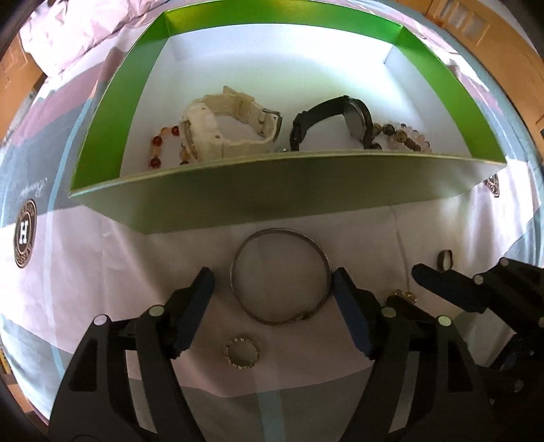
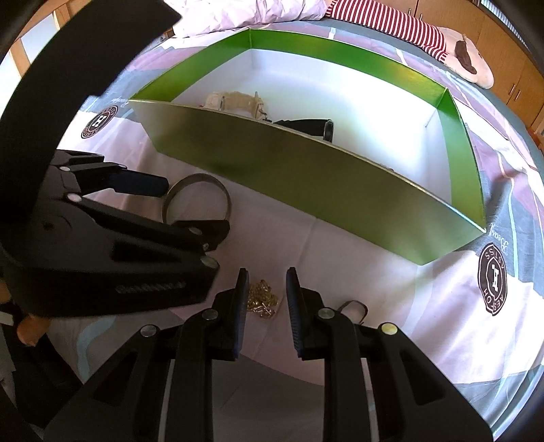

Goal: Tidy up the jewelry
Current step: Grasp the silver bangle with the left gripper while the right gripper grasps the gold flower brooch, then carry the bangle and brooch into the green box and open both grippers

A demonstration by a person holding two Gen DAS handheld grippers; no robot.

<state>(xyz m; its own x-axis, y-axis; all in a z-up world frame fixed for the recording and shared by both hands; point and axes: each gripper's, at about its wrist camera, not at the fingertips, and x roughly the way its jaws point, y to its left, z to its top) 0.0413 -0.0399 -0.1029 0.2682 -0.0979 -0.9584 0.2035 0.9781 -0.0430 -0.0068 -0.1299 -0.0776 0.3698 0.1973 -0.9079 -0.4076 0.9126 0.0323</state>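
A silver bangle (image 1: 282,232) lies flat on the bedsheet just in front of the green box (image 1: 272,190). My left gripper (image 1: 272,275) points down over it, open, one finger on each side; the right finger's tip meets the rim, the left stands apart. A small stone-set ring (image 1: 242,352) lies nearer me. My right gripper (image 2: 267,272) stands open over a heap of gold chain (image 2: 263,299), which lies by its left pad. Inside the box are a white watch (image 1: 217,132), a black watch (image 1: 326,119) and bead bracelets (image 1: 156,149).
A dark ring (image 1: 445,260) lies on the sheet to the right of the bangle. The box's near wall (image 2: 289,176) rises close behind both grippers. A quilt and a red-and-white striped cloth (image 2: 391,20) lie beyond the box. Wooden cupboards stand at the edges.
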